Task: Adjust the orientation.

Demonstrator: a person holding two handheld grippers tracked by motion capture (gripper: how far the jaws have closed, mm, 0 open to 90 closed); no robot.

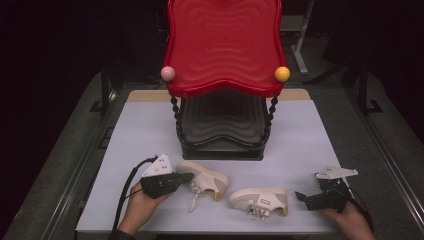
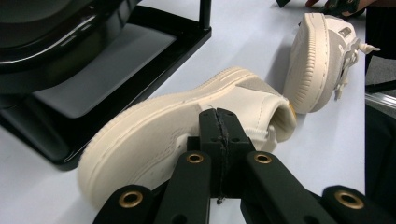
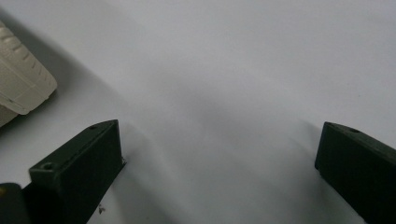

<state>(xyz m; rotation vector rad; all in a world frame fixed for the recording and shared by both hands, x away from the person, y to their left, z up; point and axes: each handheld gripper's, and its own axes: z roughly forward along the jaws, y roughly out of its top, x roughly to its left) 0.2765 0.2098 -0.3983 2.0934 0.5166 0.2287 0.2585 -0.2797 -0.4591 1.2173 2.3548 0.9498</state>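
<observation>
Two cream sneakers lie on the white table point(image 1: 300, 135). The left sneaker point(image 1: 205, 179) point(image 2: 154, 135) rests on its side with its laces trailing toward the front edge. My left gripper point(image 1: 189, 177) point(image 2: 219, 116) is at that shoe's near end, its jaws pressed together with nothing visible between them. The right sneaker point(image 1: 260, 199) point(image 2: 310, 56) lies near the front edge, and its ribbed sole point(image 3: 18, 79) shows at the left of the right gripper view. My right gripper point(image 1: 300, 196) point(image 3: 217, 128) is just right of it, jaws wide open over bare table.
A two-tier stand rises behind the shoes: a red wavy tray point(image 1: 225, 45) on top and a black tray point(image 1: 222, 120) below, on beaded black posts. A pink ball point(image 1: 168, 73) and a yellow ball point(image 1: 282, 74) cap the front corners. Dark floor surrounds the table.
</observation>
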